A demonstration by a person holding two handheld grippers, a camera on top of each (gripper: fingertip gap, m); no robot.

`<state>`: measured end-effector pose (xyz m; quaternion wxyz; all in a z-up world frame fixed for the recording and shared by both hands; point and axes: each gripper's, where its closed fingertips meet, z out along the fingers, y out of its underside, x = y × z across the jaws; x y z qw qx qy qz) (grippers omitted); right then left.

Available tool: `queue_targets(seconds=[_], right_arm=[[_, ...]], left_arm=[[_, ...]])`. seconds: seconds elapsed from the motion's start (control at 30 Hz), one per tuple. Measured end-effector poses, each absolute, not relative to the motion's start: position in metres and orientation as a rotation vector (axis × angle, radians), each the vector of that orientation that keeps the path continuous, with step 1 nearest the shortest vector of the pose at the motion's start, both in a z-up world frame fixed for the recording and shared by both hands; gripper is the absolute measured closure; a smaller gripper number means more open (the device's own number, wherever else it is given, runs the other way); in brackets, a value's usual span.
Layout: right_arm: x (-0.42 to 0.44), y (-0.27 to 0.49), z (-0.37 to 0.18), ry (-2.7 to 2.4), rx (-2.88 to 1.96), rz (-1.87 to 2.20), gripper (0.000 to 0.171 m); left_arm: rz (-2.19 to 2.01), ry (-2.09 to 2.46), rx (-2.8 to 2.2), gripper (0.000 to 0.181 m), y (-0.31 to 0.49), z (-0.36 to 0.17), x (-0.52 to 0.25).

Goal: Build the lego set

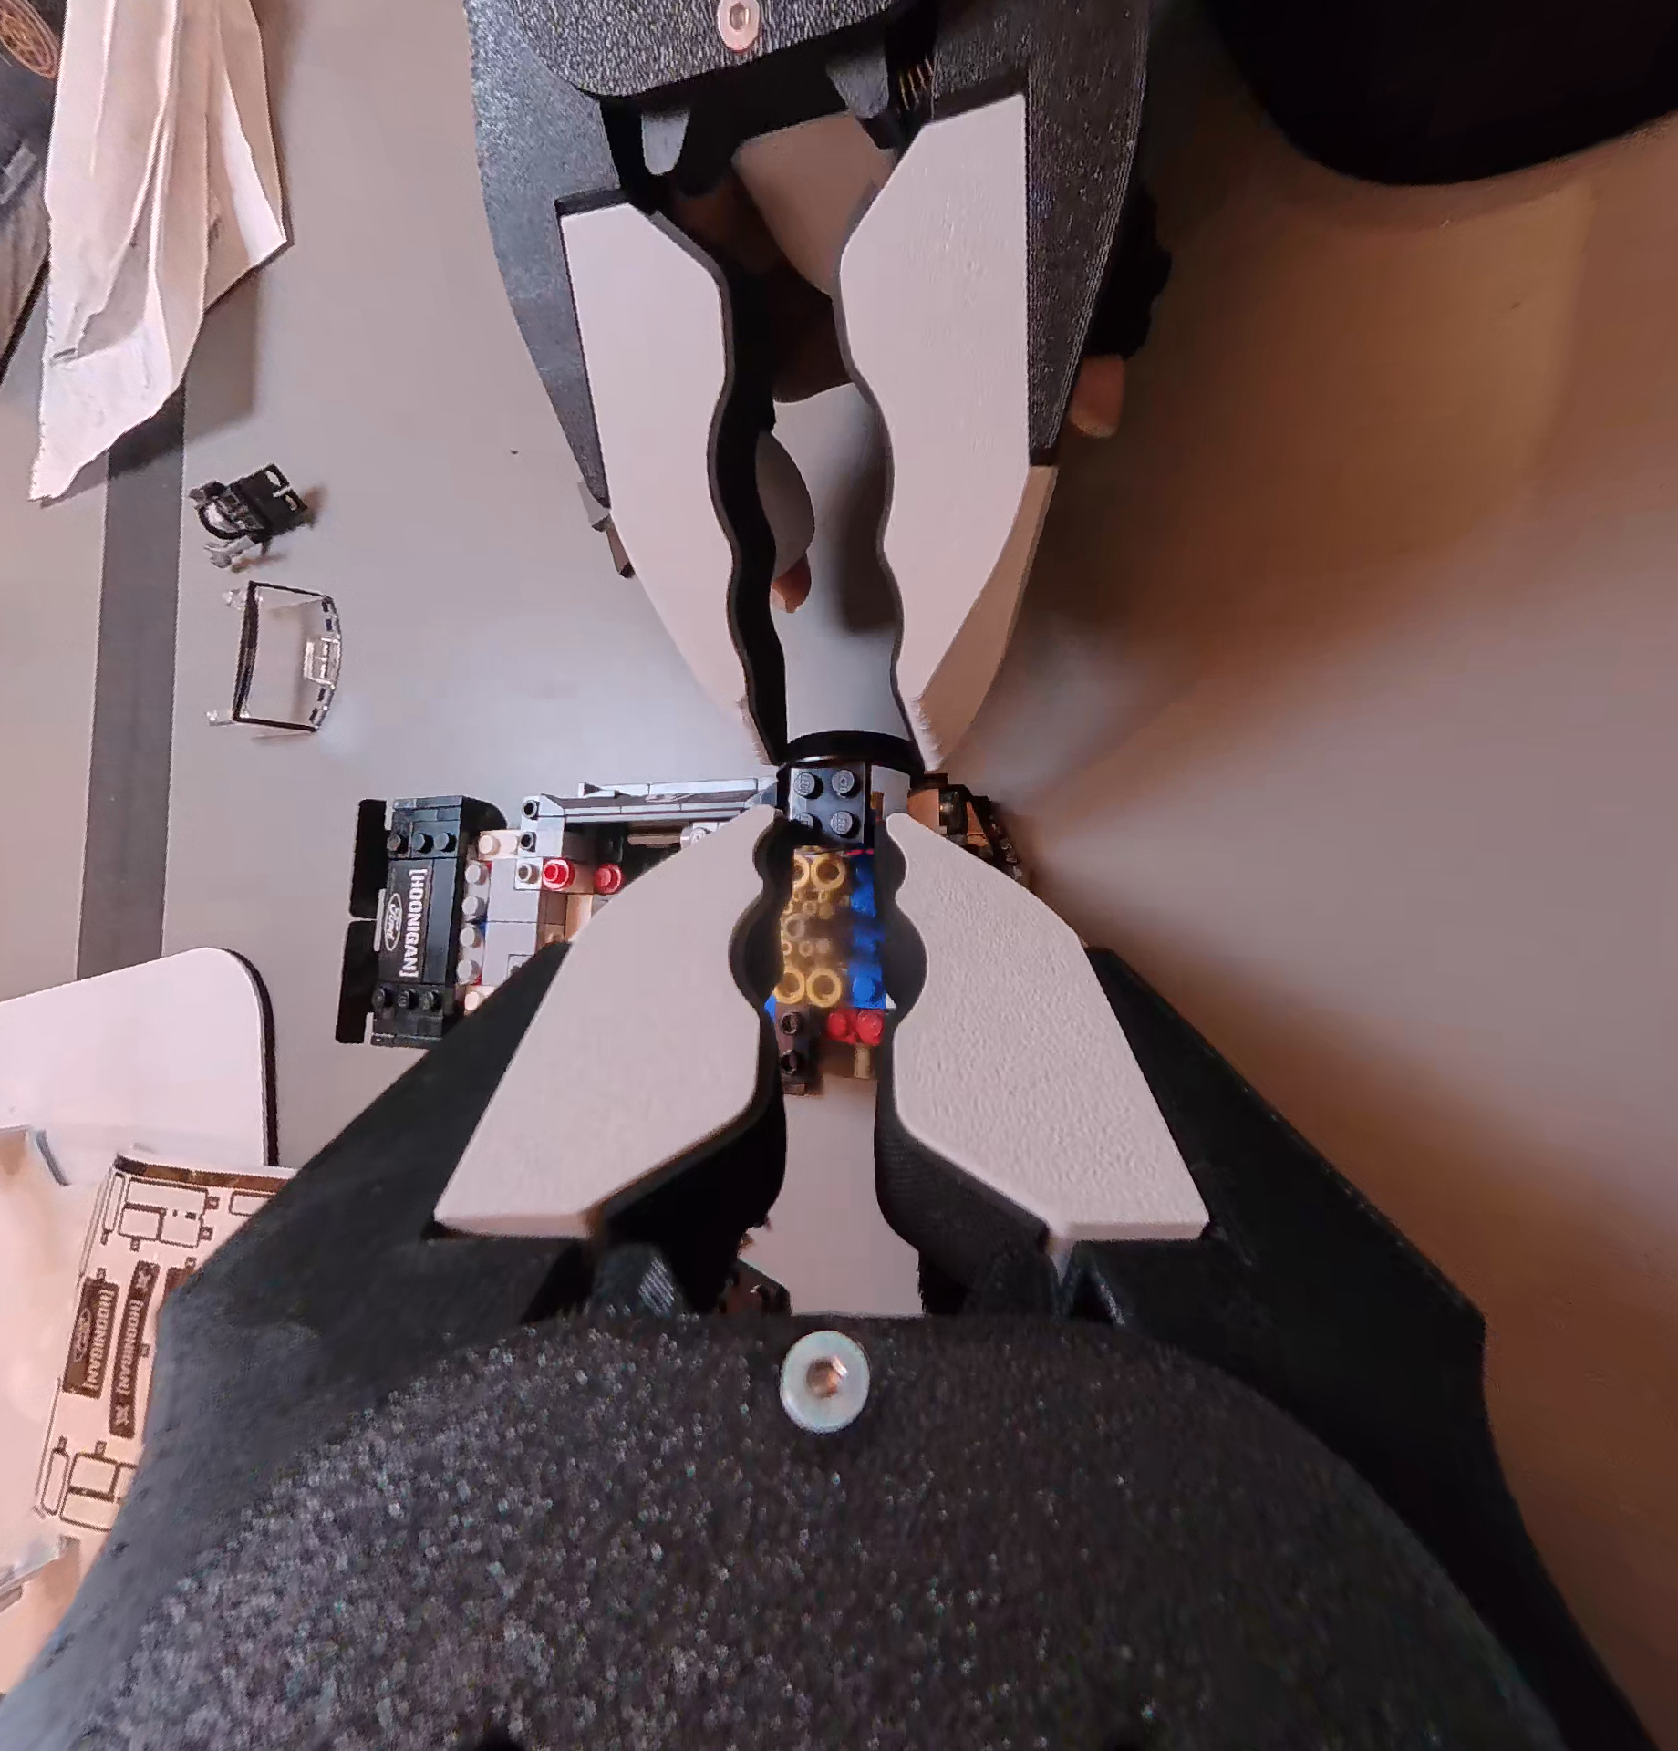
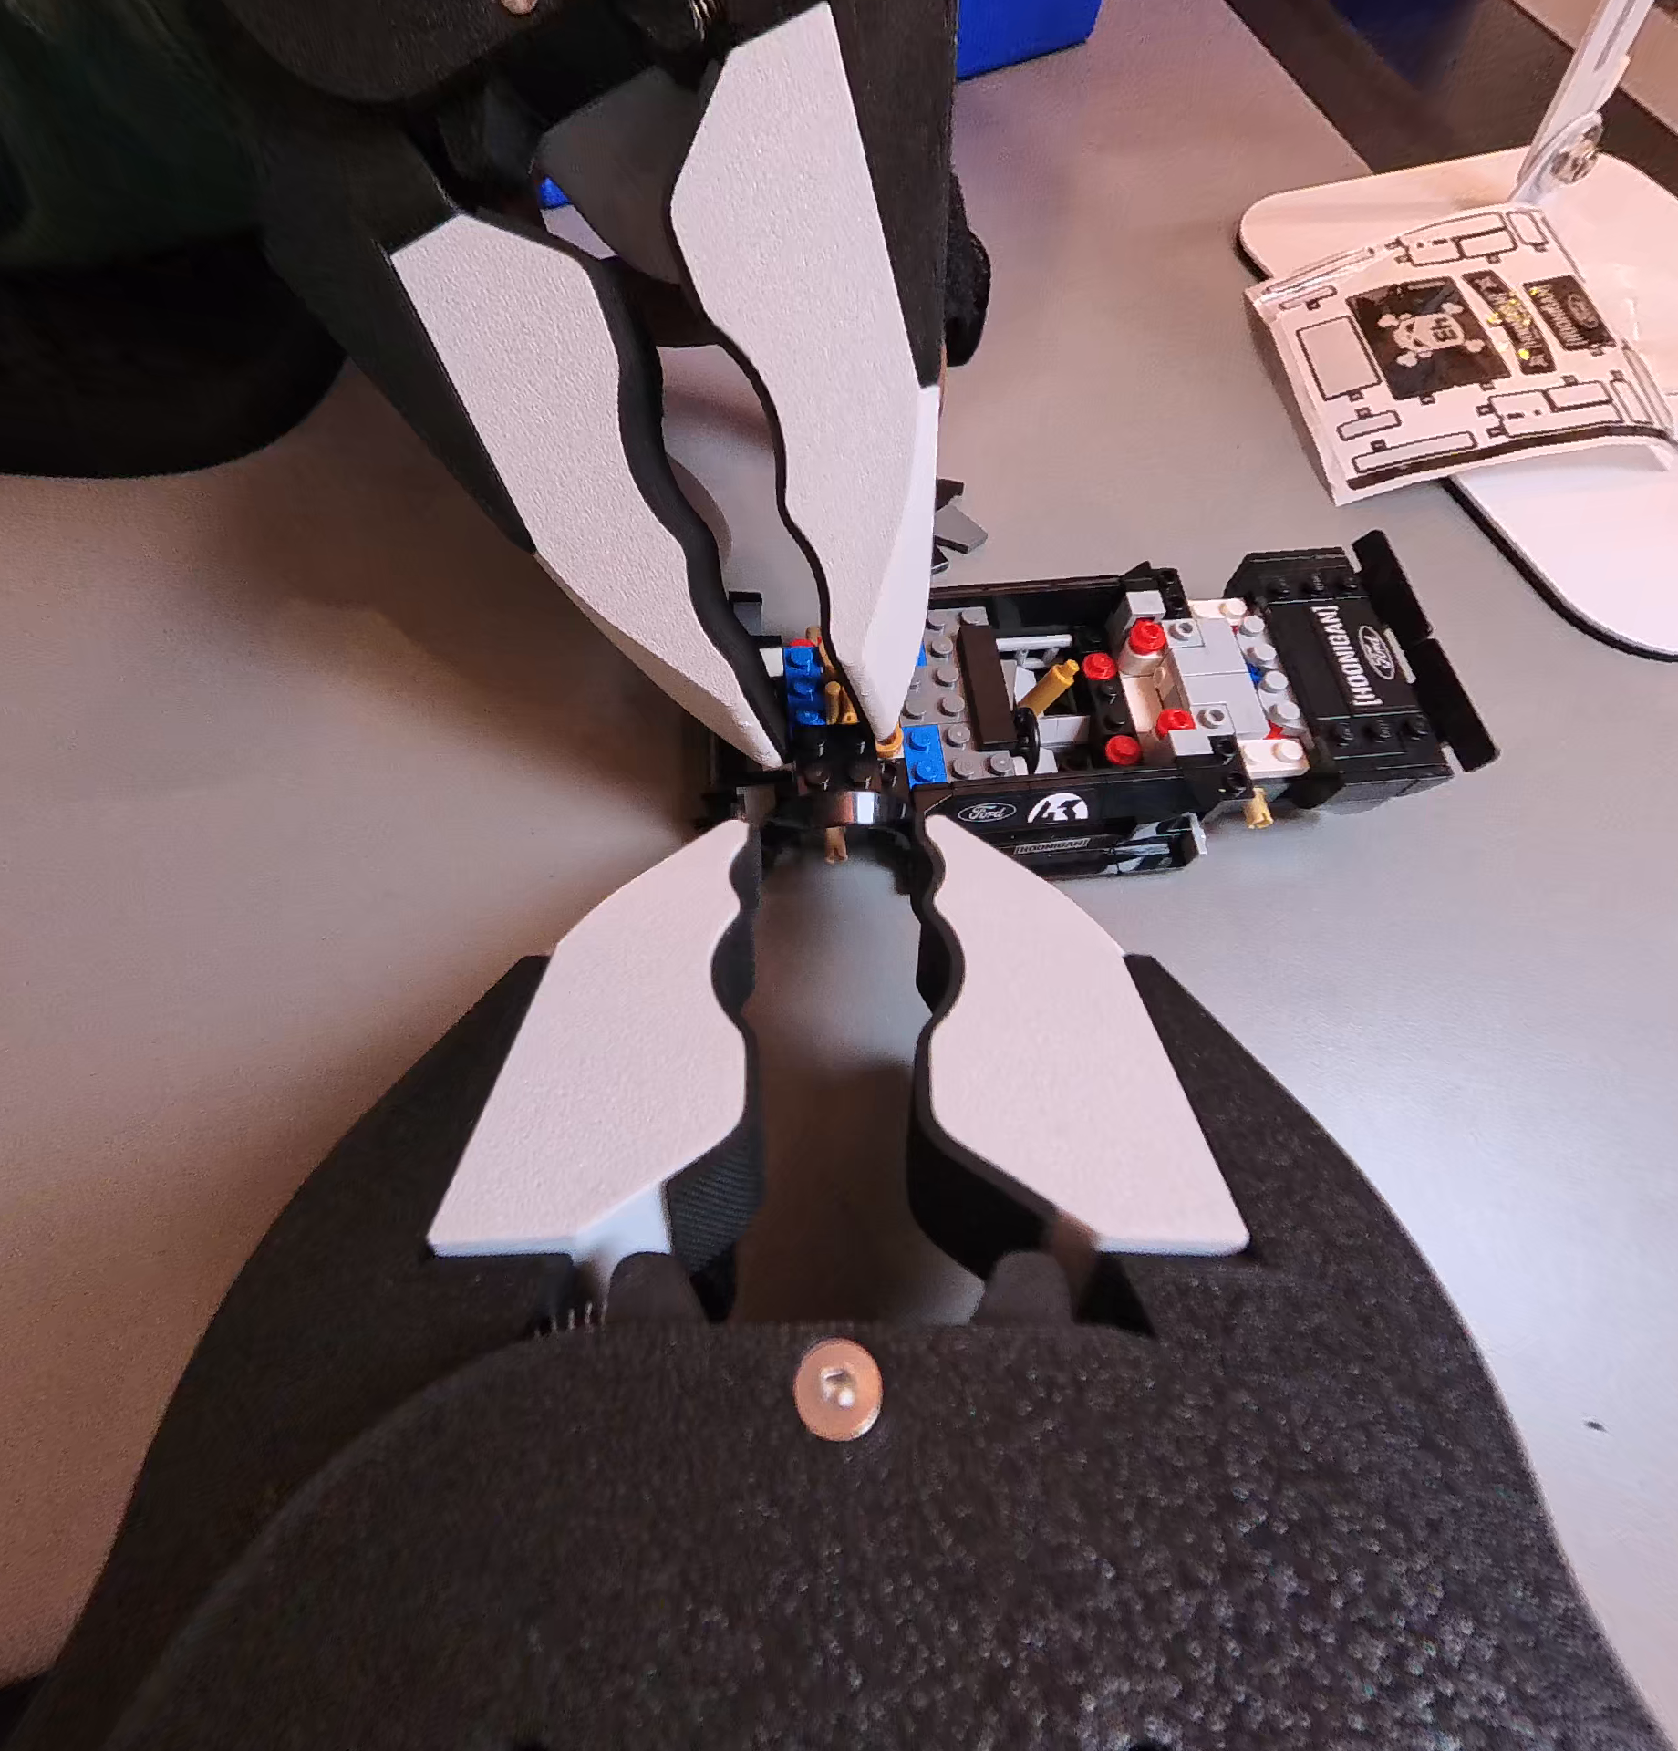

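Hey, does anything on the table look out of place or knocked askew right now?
The tan bar in the lego car cabin sits tilted. Nothing else stands out.

The front of the lego car (image 2: 1148,720) is buried behind the left gripper (image 2: 826,749), so what those fingers pinch can't be made out. The sticker sheet (image 1: 106,1326) runs off the frame's edge, and the right gripper (image 2: 835,834) crowds a dark ring too small to identify.
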<state>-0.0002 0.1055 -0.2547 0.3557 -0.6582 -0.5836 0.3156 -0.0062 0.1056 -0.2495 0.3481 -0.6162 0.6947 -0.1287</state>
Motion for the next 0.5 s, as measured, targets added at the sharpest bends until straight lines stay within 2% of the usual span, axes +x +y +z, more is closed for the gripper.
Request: queue_targets(seconds=[0.5], right_arm=[[0.0025, 0.1059, -0.2615, -1.538, -1.739, 0.766, 0.142]], left_arm=[[-0.335, 1.757, -1.609, 0.159, 0.1039, -0.2458, -0.0153]])
